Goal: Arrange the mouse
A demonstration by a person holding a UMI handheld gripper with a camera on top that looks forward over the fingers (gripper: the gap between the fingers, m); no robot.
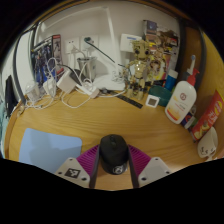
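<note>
A black computer mouse (113, 151) sits between my gripper's (113, 160) two fingers, its logo end toward the camera. The purple pads (90, 157) press against both of its sides, so the gripper is shut on the mouse. It is held just above the wooden desk (120, 120). A pale blue mouse mat (48, 148) lies on the desk, left of the fingers.
At the desk's back stand white chargers and cables (72, 85), a small cluttered rack (145, 65) and a white bottle (180, 100). A red packet (207, 115) and a white object (207, 143) lie to the right. A wall runs behind.
</note>
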